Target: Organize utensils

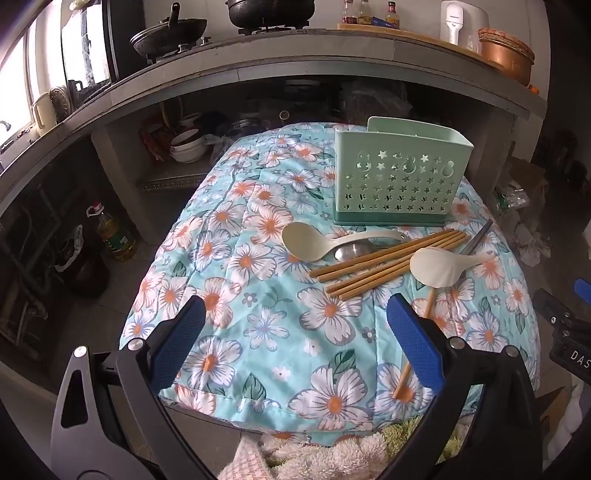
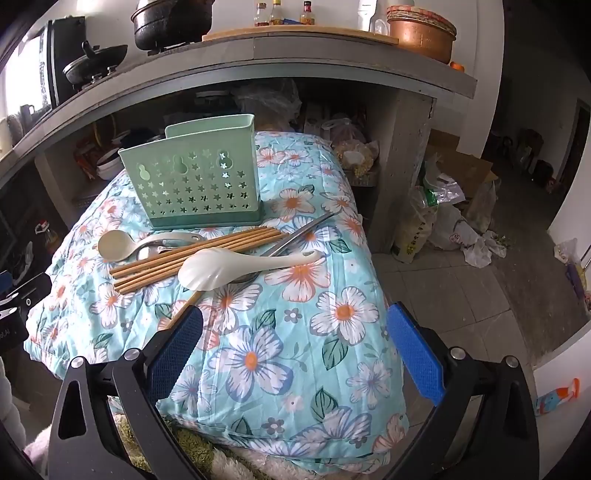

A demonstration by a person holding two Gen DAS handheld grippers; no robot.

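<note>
Our left gripper (image 1: pixel 295 328) and right gripper (image 2: pixel 293 332) gape wide, textured blue pads empty, above quilted floral cloth (image 1: pixel 236 332). Beyond, wooden chopsticks (image 1: pixel 388 258), two smooth cream ladles (image 1: pixel 306 242) (image 2: pixel 221 271) and seemingly steel spoons (image 1: pixel 351 252) lie before the star-perforated green caddy (image 1: pixel 399 181).

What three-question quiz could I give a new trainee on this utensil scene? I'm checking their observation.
1. True or false: the green holder already has chopsticks standing in it.
2. Which lies on top of the chopsticks: A) white rice paddle, B) copper pot, C) oil bottle?
3. Fill in: both the left tool and right tool are ____ and hold nothing.

Key: 1 false; 2 A; 3 open.
</note>
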